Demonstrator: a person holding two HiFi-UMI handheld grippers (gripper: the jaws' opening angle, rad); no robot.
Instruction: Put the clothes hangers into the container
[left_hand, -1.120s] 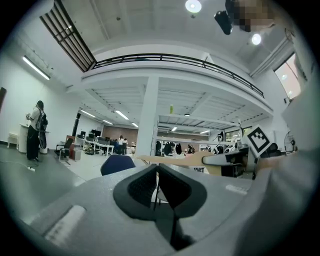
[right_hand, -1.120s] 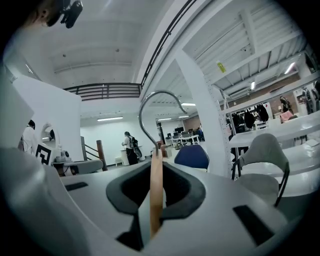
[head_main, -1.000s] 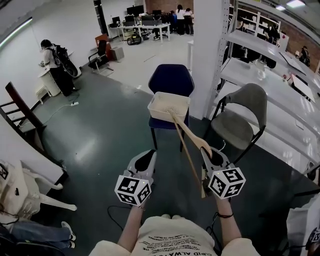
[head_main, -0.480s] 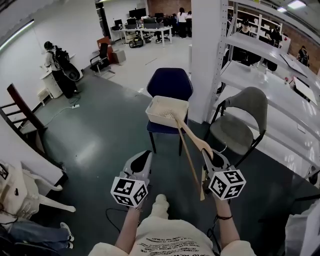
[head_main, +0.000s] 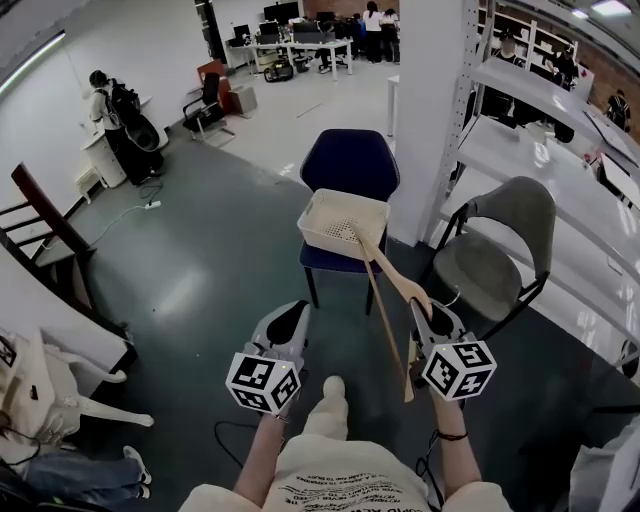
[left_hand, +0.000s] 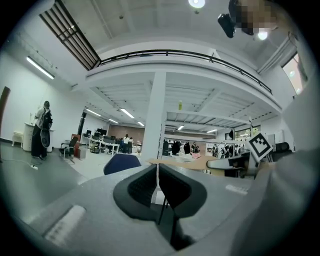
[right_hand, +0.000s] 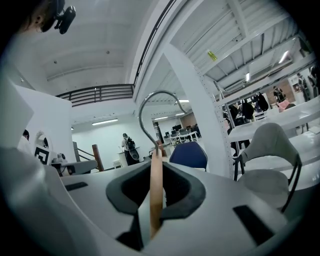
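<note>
A wooden clothes hanger (head_main: 385, 300) slants up from my right gripper (head_main: 421, 308), which is shut on it. Its far end overlaps the near rim of the white mesh container (head_main: 330, 238), which sits on a blue chair (head_main: 350, 165). In the right gripper view the hanger's wood (right_hand: 156, 175) runs between the pads of the right gripper (right_hand: 156, 186), and its metal hook (right_hand: 152, 102) curls above. My left gripper (head_main: 290, 318) hangs at the left, level with the right one. In its own view the left gripper (left_hand: 158, 175) is shut with nothing in it.
A grey folding chair (head_main: 490, 250) stands right of the blue chair, beside a white pillar (head_main: 430, 100) and long white shelves (head_main: 560, 170). A dark wooden chair (head_main: 40, 225) and a white plastic chair (head_main: 60, 390) are at the left. A person (head_main: 110, 125) stands far left.
The view has shifted a little and a shoe now shows between my arms at the bottom. Both grippers and the hanger keep the same pose.
</note>
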